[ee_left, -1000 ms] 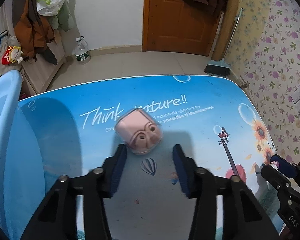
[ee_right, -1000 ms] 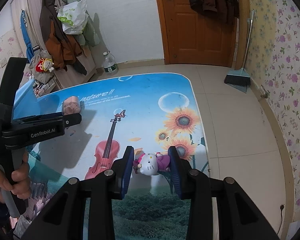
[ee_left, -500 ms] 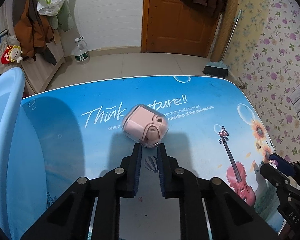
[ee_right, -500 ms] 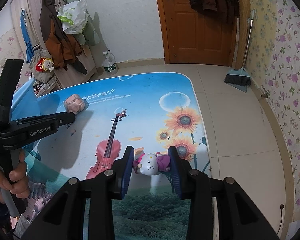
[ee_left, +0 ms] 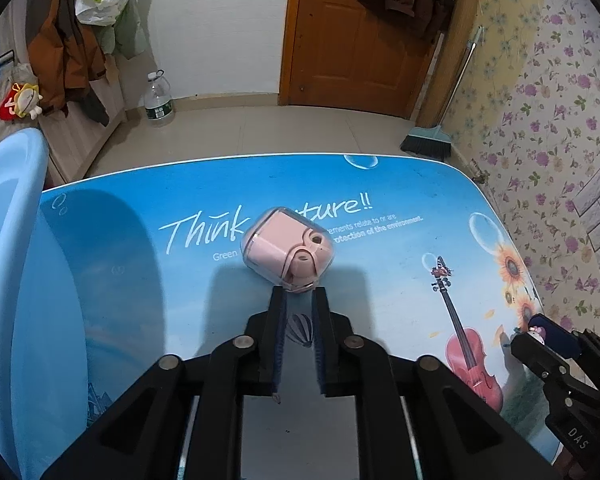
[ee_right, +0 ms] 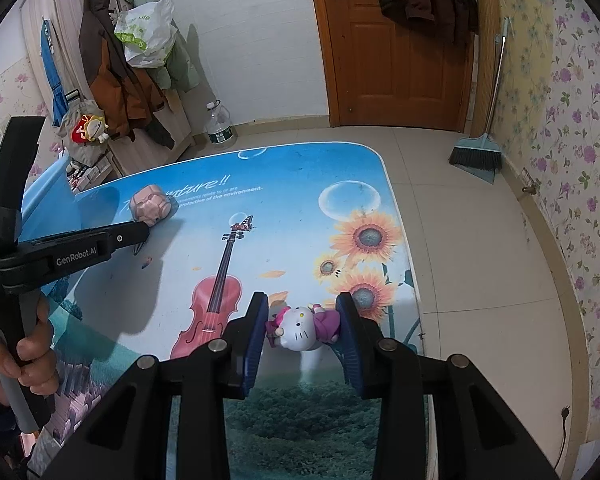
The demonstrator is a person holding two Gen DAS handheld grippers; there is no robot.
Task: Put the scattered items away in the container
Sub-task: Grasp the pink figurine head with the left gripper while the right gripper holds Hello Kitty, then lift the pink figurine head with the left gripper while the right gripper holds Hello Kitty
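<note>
Table print: the glossy picture-printed table top (ee_left: 400, 184) reads "Think …ature!!" in white; the word's start is covered, and the small lines beneath are partly legible ("Green", "protection of the environment").
Left gripper (ee_left: 299, 294): marked "GenRobot.AI"; jaws drawn as close as they go, nipping the edge of the pink earbud case in a clear shell (ee_left: 286, 250), which lies on the lettering.
Right gripper (ee_right: 302, 322): pads pressed on the white cat figurine in a purple dress (ee_right: 300, 326), near the table's right edge; "DAS" printed on its body.
Container: the pale blue plastic basin (ee_left: 8, 264), cut off at left.
Hand (ee_right: 18, 354): only partly in view.
</note>
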